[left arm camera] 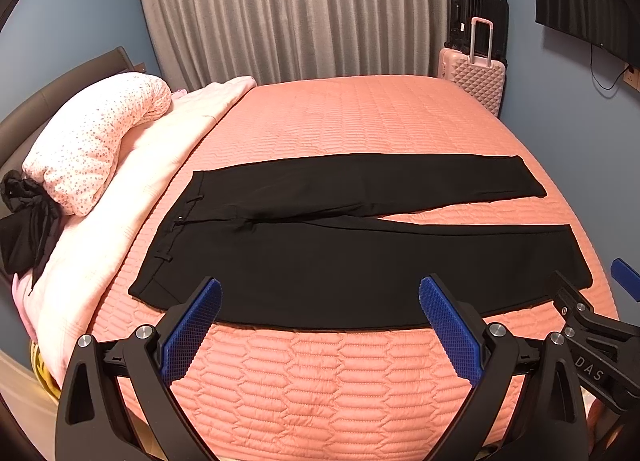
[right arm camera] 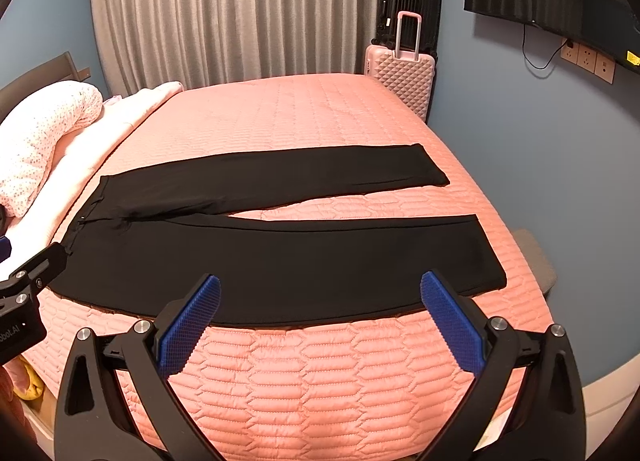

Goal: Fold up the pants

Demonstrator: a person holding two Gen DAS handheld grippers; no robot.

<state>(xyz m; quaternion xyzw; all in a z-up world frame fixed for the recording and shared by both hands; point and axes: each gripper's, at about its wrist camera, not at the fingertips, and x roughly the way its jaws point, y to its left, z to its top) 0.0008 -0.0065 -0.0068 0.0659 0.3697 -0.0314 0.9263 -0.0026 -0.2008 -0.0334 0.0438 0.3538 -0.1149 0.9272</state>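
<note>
Pants [left arm camera: 360,261]: one black pair lies flat across the middle of the frame on one big pink bed [left arm camera: 340,373]. The waist is at the left, and the two legs reach to the right with a gap between them. The cloth looks soft, thin and light, so it will likely bend and slide easily. Good spots to grab are probably the near waist corner and the near leg end.

Two suitcases stand at the upper right, one black suitcase [left arm camera: 478,9] and one pink suitcase [left arm camera: 474,79].

The left gripper [left arm camera: 320,321] and right gripper [right arm camera: 320,319] are both spread wide, holding nothing, at the bottom of the frame.
</note>
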